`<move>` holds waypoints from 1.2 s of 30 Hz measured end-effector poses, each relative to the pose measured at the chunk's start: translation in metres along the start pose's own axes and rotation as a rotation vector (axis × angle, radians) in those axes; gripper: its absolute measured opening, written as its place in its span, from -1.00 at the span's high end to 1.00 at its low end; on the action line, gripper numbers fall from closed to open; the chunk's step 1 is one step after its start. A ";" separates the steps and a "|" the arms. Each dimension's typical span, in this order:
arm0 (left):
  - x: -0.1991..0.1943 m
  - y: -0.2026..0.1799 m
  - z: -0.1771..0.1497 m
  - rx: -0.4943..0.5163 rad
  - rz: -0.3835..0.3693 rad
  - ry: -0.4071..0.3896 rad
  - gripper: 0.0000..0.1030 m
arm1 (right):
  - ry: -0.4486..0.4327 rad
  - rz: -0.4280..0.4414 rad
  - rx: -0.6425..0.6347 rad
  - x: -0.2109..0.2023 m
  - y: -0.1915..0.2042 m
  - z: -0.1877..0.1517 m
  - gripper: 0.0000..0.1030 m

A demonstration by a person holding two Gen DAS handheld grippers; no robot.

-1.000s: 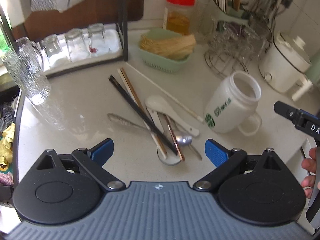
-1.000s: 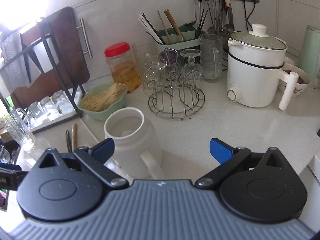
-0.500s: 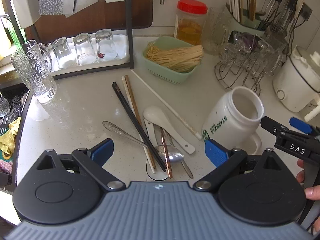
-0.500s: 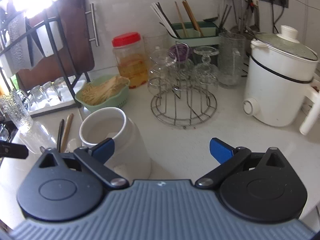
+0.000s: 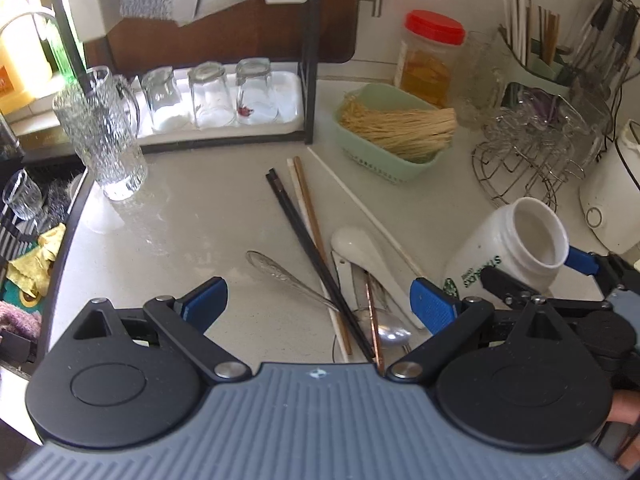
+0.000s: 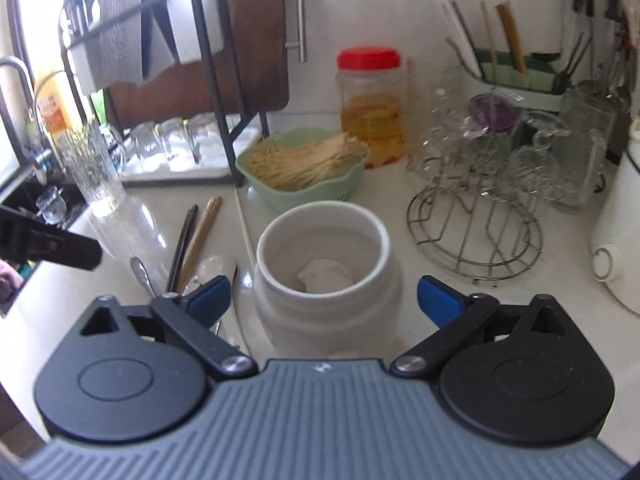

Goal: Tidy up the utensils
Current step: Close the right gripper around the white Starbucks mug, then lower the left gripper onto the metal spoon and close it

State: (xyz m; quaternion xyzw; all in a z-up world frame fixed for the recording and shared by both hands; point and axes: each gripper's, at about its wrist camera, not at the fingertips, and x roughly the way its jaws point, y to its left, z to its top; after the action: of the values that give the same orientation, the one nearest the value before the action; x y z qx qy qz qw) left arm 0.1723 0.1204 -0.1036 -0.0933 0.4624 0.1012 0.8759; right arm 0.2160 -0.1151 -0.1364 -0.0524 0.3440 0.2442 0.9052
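Loose utensils lie in a pile on the white counter: black chopsticks (image 5: 308,248), a wooden chopstick (image 5: 310,208), a white ceramic spoon (image 5: 360,250), metal spoons (image 5: 280,274) and a long white chopstick (image 5: 360,204). My left gripper (image 5: 318,300) is open just above the near end of the pile. A white Starbucks mug (image 5: 516,248) stands to the right, a white scrap inside it (image 6: 324,276). My right gripper (image 6: 324,300) is open with its jaws on either side of the mug.
A green basket of sticks (image 5: 394,132), a red-lidded jar (image 5: 432,56), a wire glass rack (image 5: 536,152), a green utensil holder (image 6: 516,76) and a white cooker (image 6: 624,240) stand behind. A tall glass (image 5: 104,132) and a rack of tumblers (image 5: 212,94) stand at the left by the sink.
My left gripper has drawn back and tilted up, so more of the back counter shows. My right gripper has swung left and closed in until the mug sits between its fingers.
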 end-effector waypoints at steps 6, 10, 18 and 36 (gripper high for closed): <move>0.021 0.026 0.005 -0.055 -0.030 0.015 -0.93 | 0.001 -0.061 -0.040 0.011 0.005 -0.004 -0.76; 0.033 0.041 0.010 -0.089 -0.082 0.021 -0.91 | -0.001 -0.084 -0.031 0.011 0.008 -0.004 -0.75; 0.059 0.067 0.018 -0.141 -0.177 0.034 -0.89 | 0.015 -0.139 0.013 0.006 0.015 -0.006 -0.75; 0.124 0.121 -0.009 -0.510 -0.343 0.068 -0.12 | 0.061 -0.219 0.076 0.004 0.024 -0.005 -0.75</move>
State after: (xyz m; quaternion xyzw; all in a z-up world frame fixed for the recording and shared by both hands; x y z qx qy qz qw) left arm 0.2015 0.2460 -0.2198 -0.3901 0.4286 0.0614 0.8126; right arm 0.2048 -0.0940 -0.1411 -0.0628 0.3727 0.1290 0.9168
